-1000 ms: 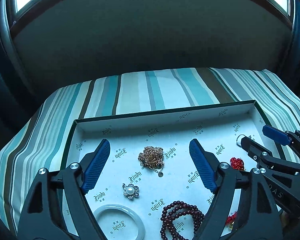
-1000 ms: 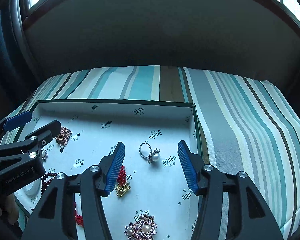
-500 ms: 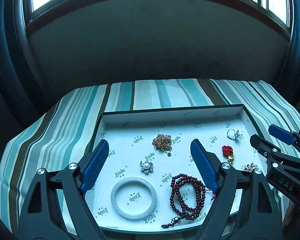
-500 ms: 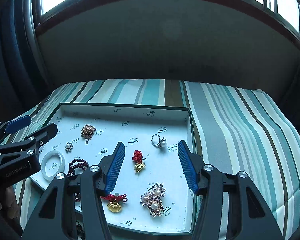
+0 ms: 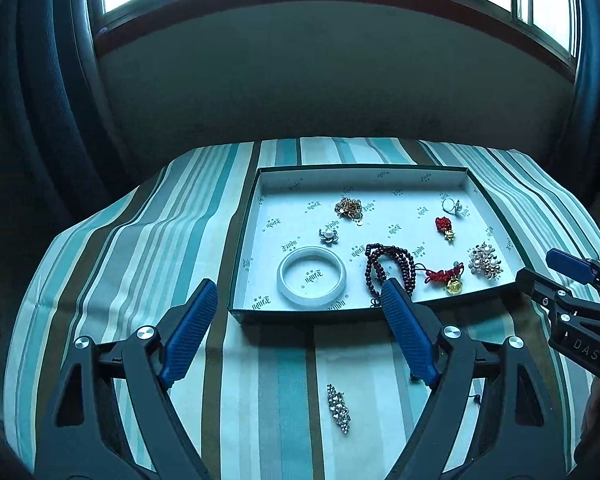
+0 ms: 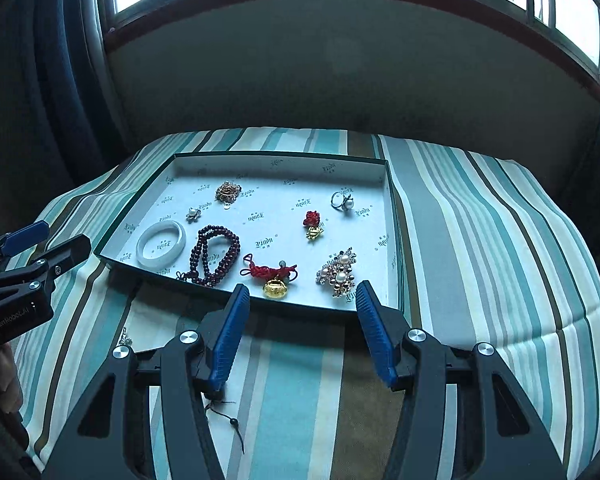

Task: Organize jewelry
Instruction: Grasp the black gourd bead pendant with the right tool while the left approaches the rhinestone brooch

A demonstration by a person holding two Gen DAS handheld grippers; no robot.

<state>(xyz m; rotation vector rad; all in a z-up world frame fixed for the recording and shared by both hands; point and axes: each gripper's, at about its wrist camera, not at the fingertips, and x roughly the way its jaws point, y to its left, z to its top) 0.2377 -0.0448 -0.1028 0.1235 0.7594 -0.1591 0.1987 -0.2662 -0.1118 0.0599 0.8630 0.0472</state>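
Striped teal-and-brown cloth [image 5: 148, 264] covers the table, and on it sits a shallow white-lined box [image 5: 244, 264] that holds most of the jewelry: a white bangle [image 5: 311, 276] at its near left, a dark red bead bracelet [image 5: 390, 266] just right of it, a red-cord gold charm [image 6: 274, 280], a pearl cluster brooch [image 6: 338, 272] at the near right, a pearl ring [image 6: 342, 201] at the far right and a gold chain [image 6: 228, 192] at the far left. One piece lies outside, a rhinestone clip [image 5: 339, 402] on the cloth near the left gripper [image 5: 296, 332]; a thin beaded cord [image 6: 230, 416] also lies on the cloth below the right gripper [image 6: 300, 332]. Both grippers hover on the near side of the box with jaws spread wide and empty. My judgement is that the sorting is nearly done and the loose pieces remain; the next move calls for lowering the left gripper over the clip, pinching its narrow body and carrying it into a bare patch of the box
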